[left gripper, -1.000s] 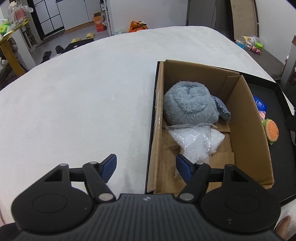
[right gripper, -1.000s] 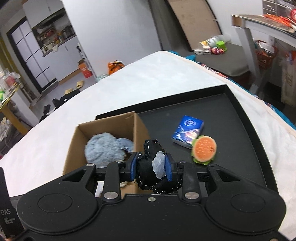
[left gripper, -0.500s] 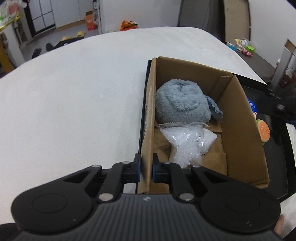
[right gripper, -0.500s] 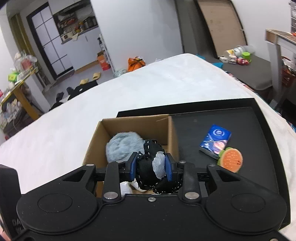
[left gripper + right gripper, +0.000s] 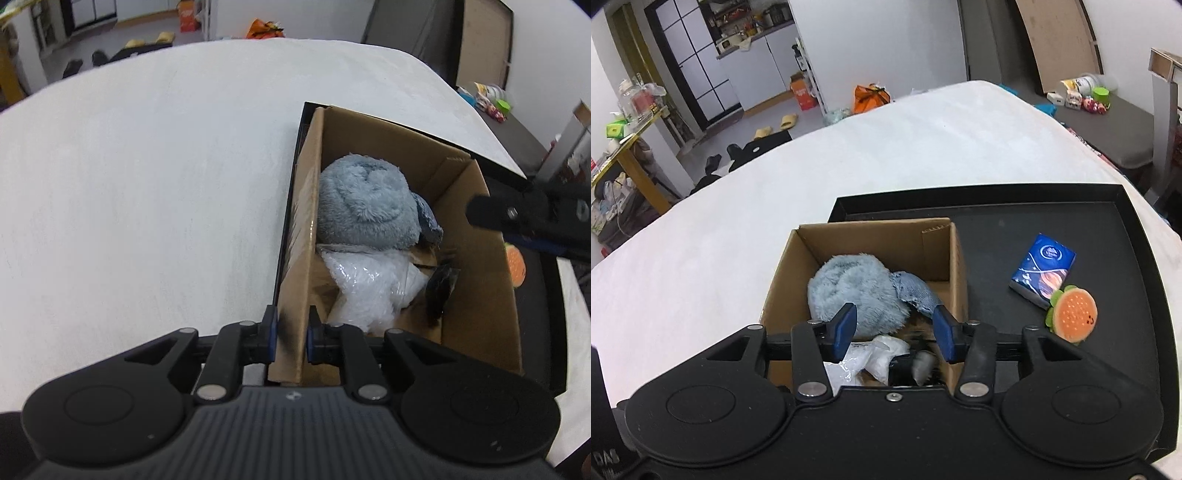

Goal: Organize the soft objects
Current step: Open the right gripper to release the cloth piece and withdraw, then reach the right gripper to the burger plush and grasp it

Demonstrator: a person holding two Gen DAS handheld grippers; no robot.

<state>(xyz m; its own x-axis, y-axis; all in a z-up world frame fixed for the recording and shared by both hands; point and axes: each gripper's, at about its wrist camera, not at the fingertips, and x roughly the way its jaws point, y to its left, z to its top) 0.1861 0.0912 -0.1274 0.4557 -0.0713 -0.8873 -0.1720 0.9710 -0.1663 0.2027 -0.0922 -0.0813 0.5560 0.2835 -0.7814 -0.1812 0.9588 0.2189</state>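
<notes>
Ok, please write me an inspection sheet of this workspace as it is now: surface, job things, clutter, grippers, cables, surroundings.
Surface: white padded tabletop carrying a black rimmed tray.
Job things: brown cardboard box holds a grey-blue fluffy plush, a clear plastic bag of white filling and a small black soft item.
Clutter: blue tissue packet and orange burger-shaped toy lie on the tray, touching.
Grippers: left gripper clamps the box's near wall; right gripper is open above the box.
Cables: nothing seen.
Surroundings: kitchen shelves, slippers, orange bag on the floor.
</notes>
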